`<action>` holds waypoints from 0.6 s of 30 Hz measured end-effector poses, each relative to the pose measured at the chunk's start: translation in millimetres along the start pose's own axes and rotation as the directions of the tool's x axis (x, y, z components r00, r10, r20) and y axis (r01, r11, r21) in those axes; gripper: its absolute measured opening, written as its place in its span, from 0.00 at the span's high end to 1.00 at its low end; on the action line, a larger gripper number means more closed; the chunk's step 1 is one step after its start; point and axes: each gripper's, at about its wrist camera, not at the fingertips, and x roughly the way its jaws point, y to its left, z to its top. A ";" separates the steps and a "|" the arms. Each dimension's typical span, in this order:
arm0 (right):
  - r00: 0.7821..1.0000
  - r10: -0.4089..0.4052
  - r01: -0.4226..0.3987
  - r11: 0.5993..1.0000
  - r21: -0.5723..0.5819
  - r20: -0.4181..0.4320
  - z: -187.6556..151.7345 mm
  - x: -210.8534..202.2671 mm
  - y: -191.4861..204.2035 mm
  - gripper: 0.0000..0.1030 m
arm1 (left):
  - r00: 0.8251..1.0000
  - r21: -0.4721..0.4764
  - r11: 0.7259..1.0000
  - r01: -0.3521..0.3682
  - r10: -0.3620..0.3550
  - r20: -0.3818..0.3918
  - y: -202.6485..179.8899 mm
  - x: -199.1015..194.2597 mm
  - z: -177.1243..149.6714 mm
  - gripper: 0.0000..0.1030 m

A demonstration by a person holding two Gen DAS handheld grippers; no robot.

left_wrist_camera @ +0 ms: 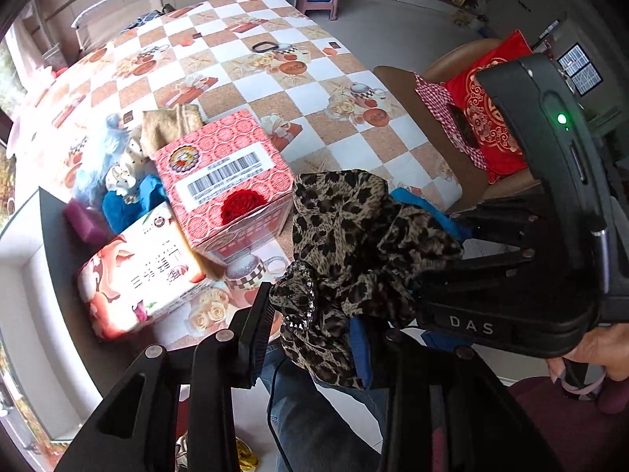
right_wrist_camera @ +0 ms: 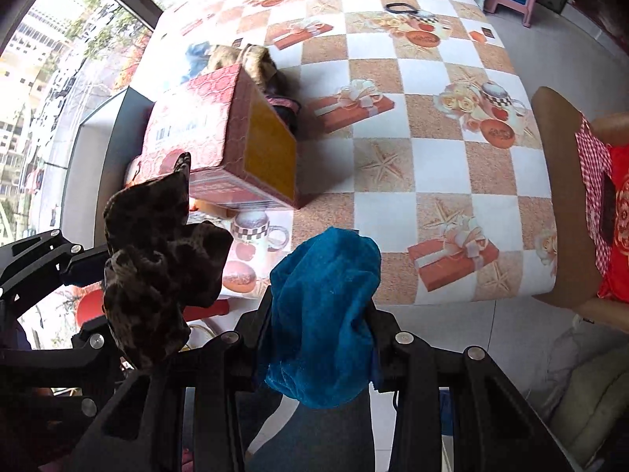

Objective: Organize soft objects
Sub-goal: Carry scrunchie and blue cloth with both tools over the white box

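My left gripper [left_wrist_camera: 314,338] is shut on a leopard-print fabric scrunchie [left_wrist_camera: 354,251] with a rhinestone trim, held at the table's near edge; it also shows in the right wrist view [right_wrist_camera: 157,267]. My right gripper [right_wrist_camera: 318,322] is shut on a blue fuzzy cloth [right_wrist_camera: 322,314], seen behind the scrunchie in the left wrist view [left_wrist_camera: 424,204]. A pile of soft things lies behind the boxes: a tan cloth [left_wrist_camera: 169,126], a pale blue fluffy piece [left_wrist_camera: 98,149], a dotted white piece [left_wrist_camera: 125,169] and a blue cloth [left_wrist_camera: 129,200].
A red patterned box [left_wrist_camera: 228,181] and a pink printed box [left_wrist_camera: 137,271] stand on the checkered table [left_wrist_camera: 275,90]. A black hair tie [left_wrist_camera: 264,46] lies far back. A chair with a red cushion [left_wrist_camera: 487,118] stands right. A purple block [left_wrist_camera: 82,220] sits at left.
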 end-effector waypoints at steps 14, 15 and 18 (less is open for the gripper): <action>0.998 0.022 -0.036 0.958 -0.284 -0.053 4.1 12.4 82.2 0.62 | 0.993 -0.280 0.956 -0.090 0.109 0.053 65.2 -35.6 -59.2 0.62; 0.998 0.021 -0.037 0.951 -0.305 -0.055 4.9 13.2 89.3 0.62 | 0.992 -0.303 0.948 -0.094 0.116 0.058 70.4 -38.8 -62.9 0.62; 0.998 0.024 -0.044 0.931 -0.363 -0.060 7.7 14.4 110.1 0.62 | 0.988 -0.375 0.921 -0.105 0.141 0.070 87.5 -47.6 -71.7 0.62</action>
